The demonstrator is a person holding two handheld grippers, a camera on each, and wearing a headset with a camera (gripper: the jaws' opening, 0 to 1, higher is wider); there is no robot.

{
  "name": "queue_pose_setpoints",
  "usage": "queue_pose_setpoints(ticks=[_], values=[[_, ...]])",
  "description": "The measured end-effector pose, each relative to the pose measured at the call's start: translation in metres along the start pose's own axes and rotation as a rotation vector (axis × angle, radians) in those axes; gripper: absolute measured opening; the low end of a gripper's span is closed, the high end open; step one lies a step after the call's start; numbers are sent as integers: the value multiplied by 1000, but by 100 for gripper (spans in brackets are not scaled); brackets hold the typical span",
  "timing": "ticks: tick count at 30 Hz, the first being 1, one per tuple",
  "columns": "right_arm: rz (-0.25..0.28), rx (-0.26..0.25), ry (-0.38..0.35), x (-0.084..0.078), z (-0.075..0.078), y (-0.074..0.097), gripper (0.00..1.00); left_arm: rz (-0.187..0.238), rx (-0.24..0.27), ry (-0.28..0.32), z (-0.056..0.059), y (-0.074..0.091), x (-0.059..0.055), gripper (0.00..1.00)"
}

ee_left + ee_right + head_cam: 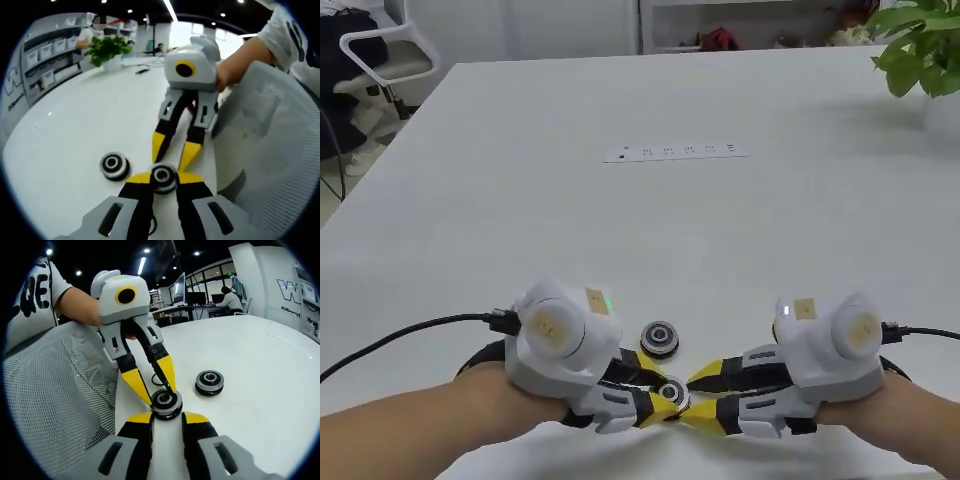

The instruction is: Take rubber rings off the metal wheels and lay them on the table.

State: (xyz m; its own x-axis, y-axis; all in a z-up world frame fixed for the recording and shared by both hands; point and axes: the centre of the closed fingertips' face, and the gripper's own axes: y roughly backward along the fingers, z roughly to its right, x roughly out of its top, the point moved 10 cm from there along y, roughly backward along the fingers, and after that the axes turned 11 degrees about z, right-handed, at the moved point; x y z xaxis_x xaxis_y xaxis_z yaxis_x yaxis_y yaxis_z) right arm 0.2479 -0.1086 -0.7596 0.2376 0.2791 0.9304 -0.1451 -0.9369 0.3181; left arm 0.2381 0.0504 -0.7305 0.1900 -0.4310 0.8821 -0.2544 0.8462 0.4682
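Left tongs (pixel 658 386): closed on the wheel (pixel 166 401), one yellow tip on each side, at the near edge of the counter (pixel 720 230).
Right tongs (pixel 705 393): came in from the opposite side with its tips against the same wheel. It could not be told whether they pinched it or only touched it.
Wheel: held just above the counter between the two tongs, with its black rubber ring (pixel 166 415) still round the rim.
Step in hand: this looked like the peeling of the ring from the held wheel.
Doing it well: the left tongs probably needed to keep the metal hub steady. The right tongs would do best to catch only the rubber at one spot and roll it over the rim, not drag it straight off.
Risk: a grip too near the hub would likely twist the wheel out of the hold.
Second wheel (pixel 659 338): lay flat on the counter just beyond the tongs and apart from them, with its ring also on.
Progress: both wheels wore their rings, so the job seemed near its start.
Counter: white, smooth and flat, so a ring would rest flat on it, but a dropped wheel might roll.
Socket strip (pixel 677 152): lay well beyond, mid-counter.
Room: a plant (pixel 920 45) stood at the far right, a chair (pixel 380 50) at the far left, and shelves (pixel 740 25) behind.
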Motion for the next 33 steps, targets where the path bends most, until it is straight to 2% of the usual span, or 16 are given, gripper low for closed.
queue_pose_setpoints(ticks=[9,17,20,25,29,33], values=[[5,0,0,-1,-2,0,17,20,34,-36,3,0,-3,14],[-3,-8,-2,-2,-3,2,13,36,51,-19,4,1,-4,14],[-5,-18,-25,-3,-2,4,8,37,52,-18,4,1,-4,14],[-3,-22,-37,-4,-2,4,6,40,58,-10,5,1,-4,14],[4,-35,-75,-4,0,5,0,45,61,-7,3,1,-6,14],[3,-50,-125,-4,0,5,0,42,61,-14,3,1,-6,14]])
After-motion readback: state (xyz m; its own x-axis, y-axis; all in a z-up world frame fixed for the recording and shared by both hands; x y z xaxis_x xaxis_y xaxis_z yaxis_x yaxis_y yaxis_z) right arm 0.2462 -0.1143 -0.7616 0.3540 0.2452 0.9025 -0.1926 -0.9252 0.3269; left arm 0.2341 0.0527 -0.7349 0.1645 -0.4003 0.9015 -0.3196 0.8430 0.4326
